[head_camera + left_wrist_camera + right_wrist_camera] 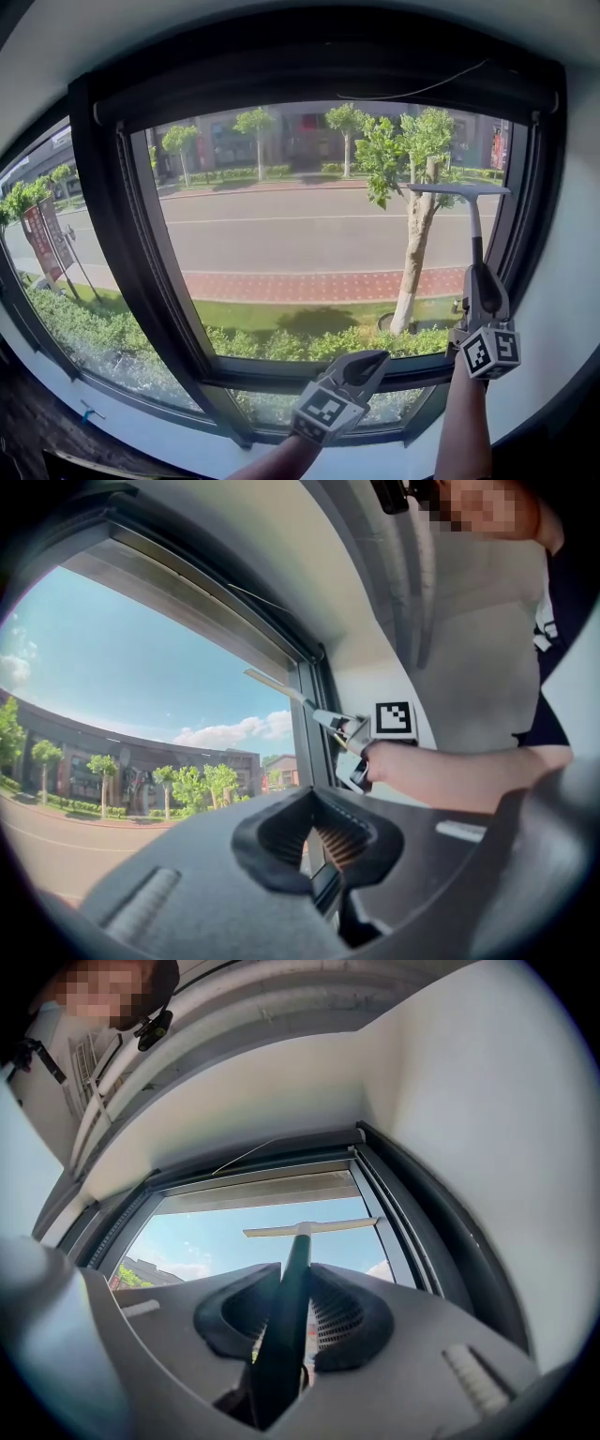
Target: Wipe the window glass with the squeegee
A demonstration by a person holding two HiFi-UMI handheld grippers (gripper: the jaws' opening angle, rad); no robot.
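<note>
The squeegee [459, 189] stood straight above the right gripper [483, 281], whose jaws pinched its dark handle, the blade held level near the top right of the window glass [300, 234]. No wiped streaks showed on the pane, so most of the wiping seemingly remained. Below and to the left, the left gripper [366, 361] was pressed together, empty.

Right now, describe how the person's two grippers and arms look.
The left gripper and right gripper are grey moulded plastic with dark, ribbed jaws. Each carries a white cube printed with black square markers. Both forearms are bare, no sleeves in view; no cables show.
</note>
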